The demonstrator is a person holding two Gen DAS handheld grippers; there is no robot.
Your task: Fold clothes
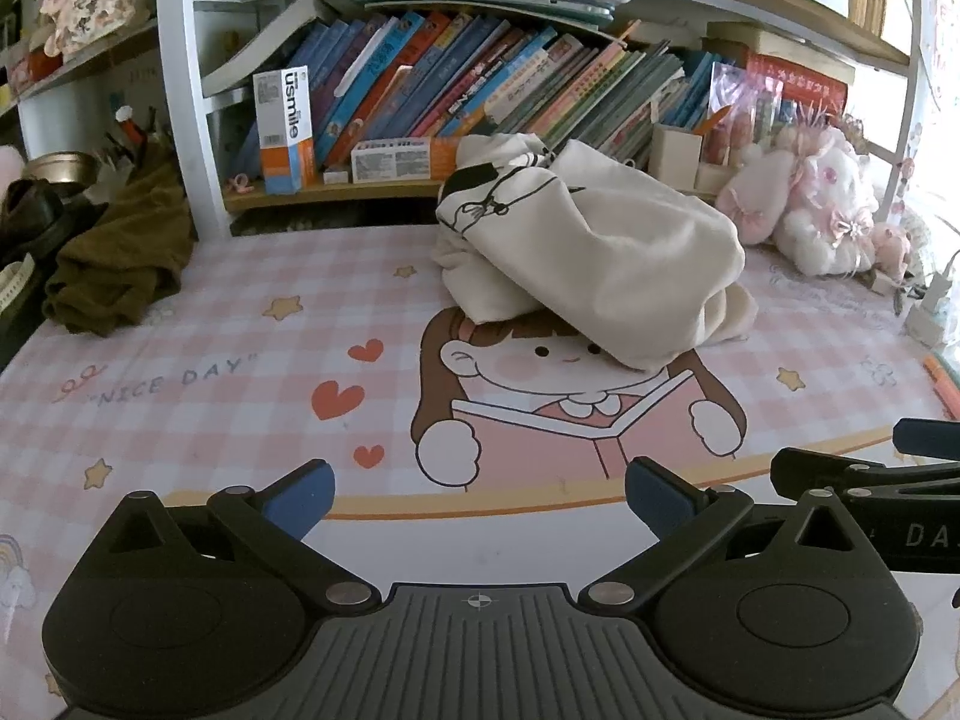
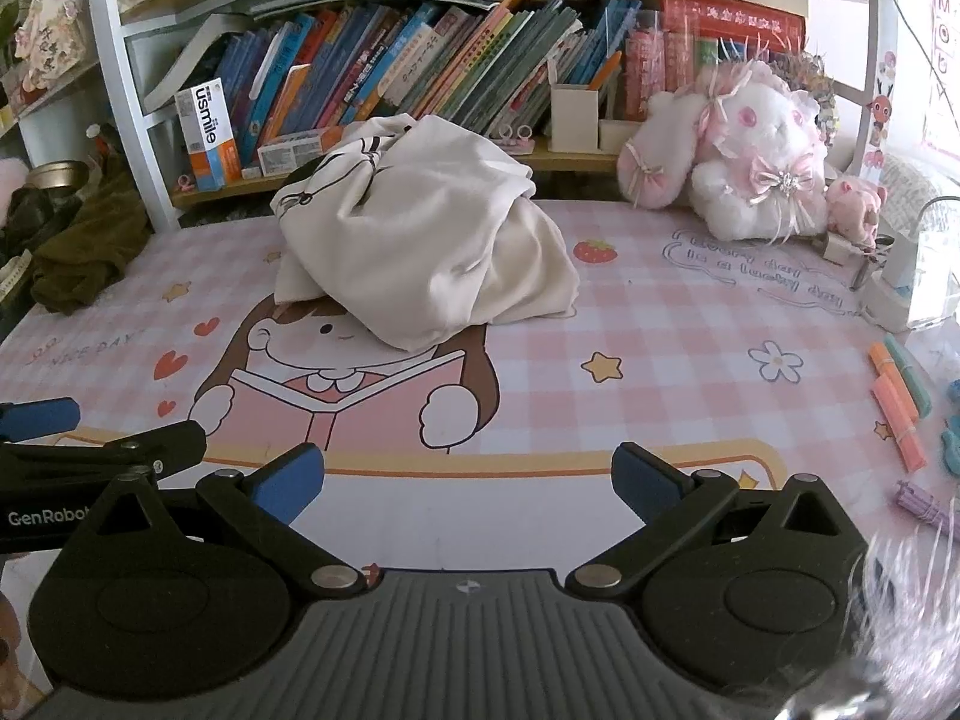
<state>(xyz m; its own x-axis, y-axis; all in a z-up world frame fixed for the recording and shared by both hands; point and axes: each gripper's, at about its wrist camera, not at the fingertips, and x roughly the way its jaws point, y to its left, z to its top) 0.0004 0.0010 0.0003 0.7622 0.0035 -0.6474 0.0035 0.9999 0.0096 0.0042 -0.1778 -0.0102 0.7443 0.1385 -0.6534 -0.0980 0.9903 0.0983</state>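
A crumpled cream cotton garment with black line drawing (image 1: pixel 591 252) (image 2: pixel 420 240) lies heaped at the back of the pink checked cartoon-print counter (image 1: pixel 210 324) (image 2: pixel 660 324), near the bookshelf; its long axis is unclear. Left gripper (image 1: pixel 479 495) and right gripper (image 2: pixel 468 480) hover wide open, empty, well short of it

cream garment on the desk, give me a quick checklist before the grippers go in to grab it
1. Left gripper open and empty: ok.
2. Right gripper open and empty: ok.
3. Cream garment laid flat: not ok, bunched in a heap.
4. Bare desk mat in front of the heap for spreading: ok.
5. Hem or sleeve edges located: cannot tell, folds hide them.
6. Plush toy apart from the garment: ok.
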